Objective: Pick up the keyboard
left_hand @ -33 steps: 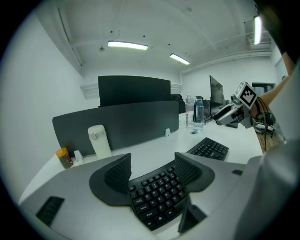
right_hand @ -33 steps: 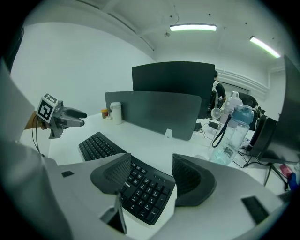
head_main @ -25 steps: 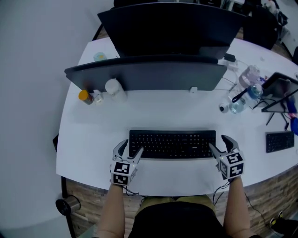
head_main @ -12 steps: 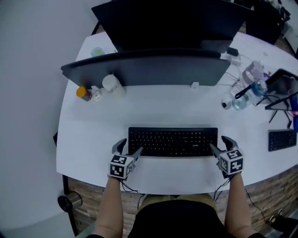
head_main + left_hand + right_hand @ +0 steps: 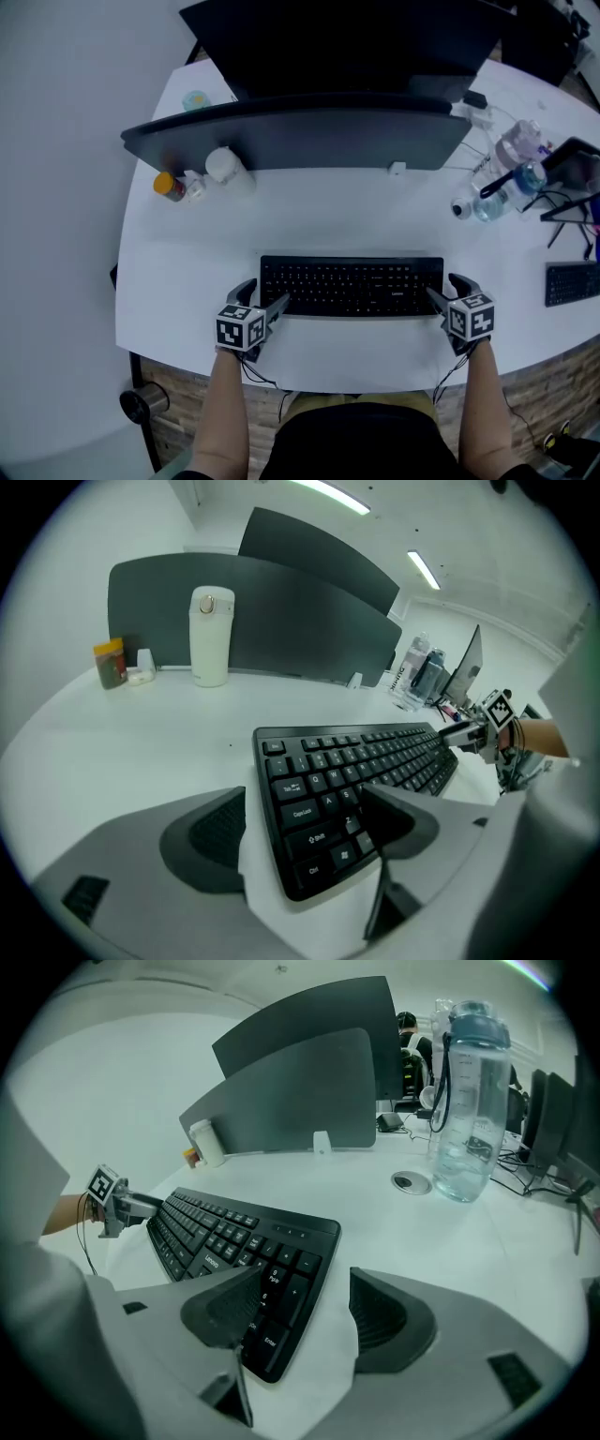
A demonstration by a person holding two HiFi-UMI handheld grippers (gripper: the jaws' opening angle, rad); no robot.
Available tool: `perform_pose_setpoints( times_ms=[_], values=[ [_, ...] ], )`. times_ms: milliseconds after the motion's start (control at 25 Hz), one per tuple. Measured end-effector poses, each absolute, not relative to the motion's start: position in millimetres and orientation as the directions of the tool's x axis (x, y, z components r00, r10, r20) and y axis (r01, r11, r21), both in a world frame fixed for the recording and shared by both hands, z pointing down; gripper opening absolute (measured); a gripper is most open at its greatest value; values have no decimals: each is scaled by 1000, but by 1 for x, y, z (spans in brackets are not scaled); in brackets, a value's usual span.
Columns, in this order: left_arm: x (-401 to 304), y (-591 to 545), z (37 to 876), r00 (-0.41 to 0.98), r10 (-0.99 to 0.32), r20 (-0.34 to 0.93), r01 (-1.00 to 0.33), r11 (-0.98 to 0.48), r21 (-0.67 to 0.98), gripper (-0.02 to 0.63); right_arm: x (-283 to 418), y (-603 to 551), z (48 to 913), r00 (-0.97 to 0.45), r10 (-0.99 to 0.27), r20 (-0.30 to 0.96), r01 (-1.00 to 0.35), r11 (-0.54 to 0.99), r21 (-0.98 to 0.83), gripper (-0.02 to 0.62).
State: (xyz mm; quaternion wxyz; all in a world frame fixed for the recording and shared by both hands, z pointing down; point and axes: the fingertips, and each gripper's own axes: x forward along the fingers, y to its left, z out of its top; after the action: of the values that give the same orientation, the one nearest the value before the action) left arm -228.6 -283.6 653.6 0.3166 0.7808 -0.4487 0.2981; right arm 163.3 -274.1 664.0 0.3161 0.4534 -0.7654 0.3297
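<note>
Now, flat black keyboard (image 5: 352, 286), ends inside left gripper (image 5: 264, 293), just opened wide, and open right gripper (image 5: 442, 287).

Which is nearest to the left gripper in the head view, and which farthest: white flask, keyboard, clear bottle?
From the left gripper, whose jaws have just been opening:
1. keyboard, its left end between the open jaws, not clamped.
2. white flask, back left, by the dark panel.
3. clear bottle, far right.
</note>
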Motion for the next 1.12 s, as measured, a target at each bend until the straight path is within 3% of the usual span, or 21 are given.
perform_pose_setpoints(
  times_ms=[120, 280, 720, 760, 800, 1120],
  values=[
    [-226, -282, 662, 433, -474, 767, -885, -384, 262, 388, 163, -275, 669, -401, -461, 792, -897, 371, -238, 271],
    [-230, -286, 665, 404, -440, 802, -899, -352, 260, 391, 165, -277, 676, -472, -490, 733, -882, 256, -396, 284],
    [-228, -288, 667, 387, -422, 820, -905, -343, 250, 391, 160, -279, 675, -501, -487, 715, -865, 257, -431, 282],
    [-225, -290, 667, 384, -421, 822, -906, -345, 246, 348, 157, -280, 674, -519, -488, 702, -853, 246, -460, 229],
    [-222, -293, 667, 387, -418, 822, -903, -350, 247, 345, 156, -281, 673, -532, -492, 689, -843, 236, -483, 192],
    [-222, -297, 664, 410, -435, 802, -894, -364, 260, 344, 155, -281, 673, -534, -507, 677, -840, 224, -495, 192]
  ],
)
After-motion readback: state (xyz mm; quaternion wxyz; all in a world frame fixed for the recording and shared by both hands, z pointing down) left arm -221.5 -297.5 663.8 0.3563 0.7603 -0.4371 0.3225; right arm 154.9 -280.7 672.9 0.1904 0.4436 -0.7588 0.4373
